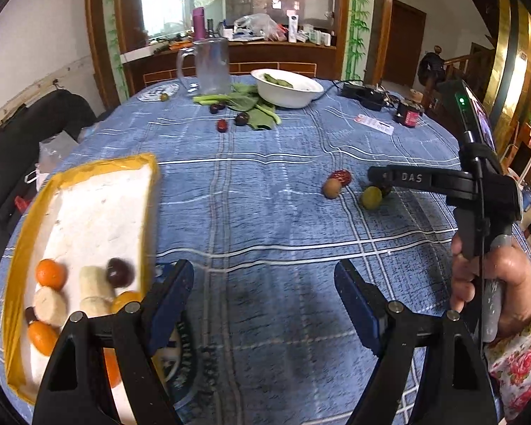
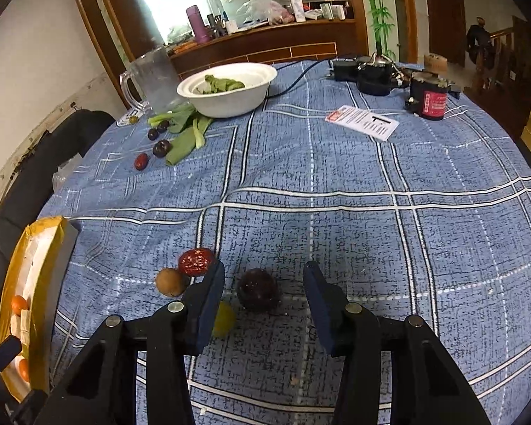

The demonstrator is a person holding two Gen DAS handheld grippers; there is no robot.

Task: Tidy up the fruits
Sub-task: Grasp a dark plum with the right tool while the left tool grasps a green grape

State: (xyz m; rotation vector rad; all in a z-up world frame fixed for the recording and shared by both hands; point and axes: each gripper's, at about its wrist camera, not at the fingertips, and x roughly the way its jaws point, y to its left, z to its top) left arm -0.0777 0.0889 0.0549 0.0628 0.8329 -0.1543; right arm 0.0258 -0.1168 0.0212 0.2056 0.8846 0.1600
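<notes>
Black two-finger left hand-held gripper (image 1: 263, 294), blue-padded, fills the foreground of the left wrist view; its jaws stand wide apart over bare cloth, released and holding nothing. Beside its left finger lies a shallow white foam tray with a yellow taped rim (image 1: 88, 170), containing orange mandarins (image 1: 50, 273), pale banana pieces (image 1: 93, 283) and a dark round plum (image 1: 119, 272). Right hand-held gripper (image 2: 263, 285), seen from its own camera, has its jaws spread to either side of a dark purple wrinkled fruit (image 2: 258, 288) resting on the bench (image 2: 371, 230), which is covered in blue checked cloth; the pads do not touch the fruit. Just left of this gripper lie a yellow-green round fruit (image 2: 224, 318), partly hidden behind the left finger, a brown round fruit (image 2: 170, 281) and a red wrinkled date (image 2: 196, 261), the last two touching. Farther back: a white bowl of green leaves (image 2: 230, 95), loose green leafy stalks (image 2: 187, 134), three dark plums (image 2: 161, 148), a small red date (image 2: 141, 162), a clear plastic jug (image 2: 155, 78). A person's hand (image 1: 492, 279) grips the right tool's handle.
</notes>
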